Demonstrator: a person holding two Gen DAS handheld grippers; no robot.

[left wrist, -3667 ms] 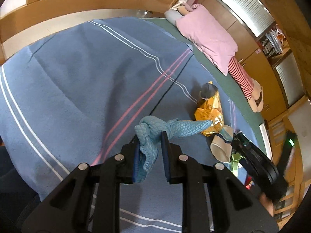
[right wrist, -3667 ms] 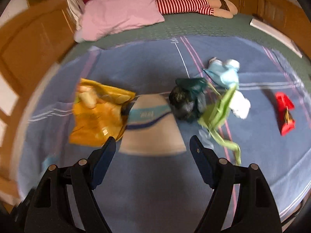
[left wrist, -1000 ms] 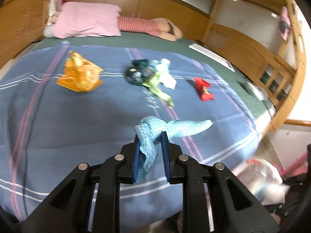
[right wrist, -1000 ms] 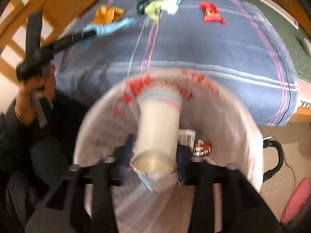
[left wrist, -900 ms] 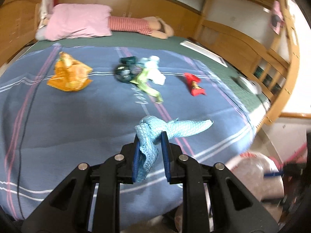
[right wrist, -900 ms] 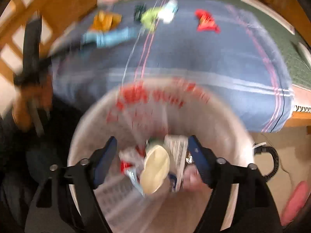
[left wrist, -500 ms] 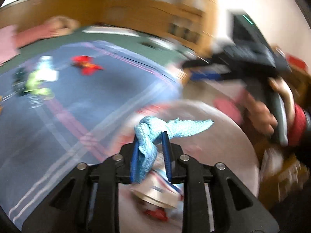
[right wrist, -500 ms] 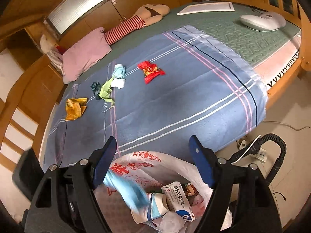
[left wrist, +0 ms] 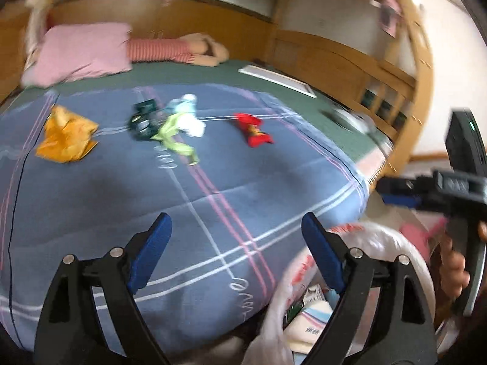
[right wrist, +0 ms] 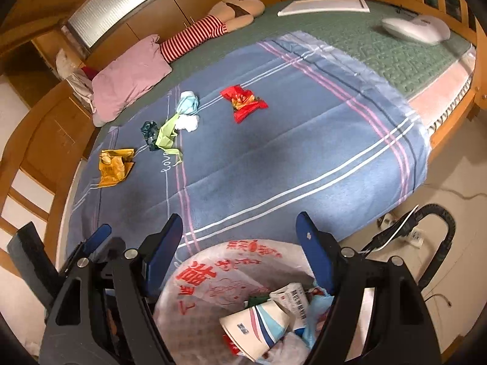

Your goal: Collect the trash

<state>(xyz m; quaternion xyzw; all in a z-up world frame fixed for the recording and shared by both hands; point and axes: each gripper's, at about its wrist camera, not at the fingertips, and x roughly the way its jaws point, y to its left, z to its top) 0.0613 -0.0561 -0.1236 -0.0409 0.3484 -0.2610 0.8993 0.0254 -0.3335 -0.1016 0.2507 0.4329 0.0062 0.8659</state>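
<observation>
My left gripper is open and empty above the near edge of the blue blanket. My right gripper is open and empty above the white trash bag, which holds a paper cup, a small box and a light blue cloth. The bag also shows in the left wrist view. On the blanket lie an orange wrapper, a red wrapper, a green strip, a dark green wad and white and light blue scraps.
A pink pillow and a striped doll lie at the head of the bed. A white board and a white device rest on the green mattress. Wooden bed rails surround it. Cables and a black handle lie on the floor at right.
My left gripper opened and let go of the light blue cloth, which now lies in the bag. It swung back toward the bed. My right gripper stays open over the bag.
</observation>
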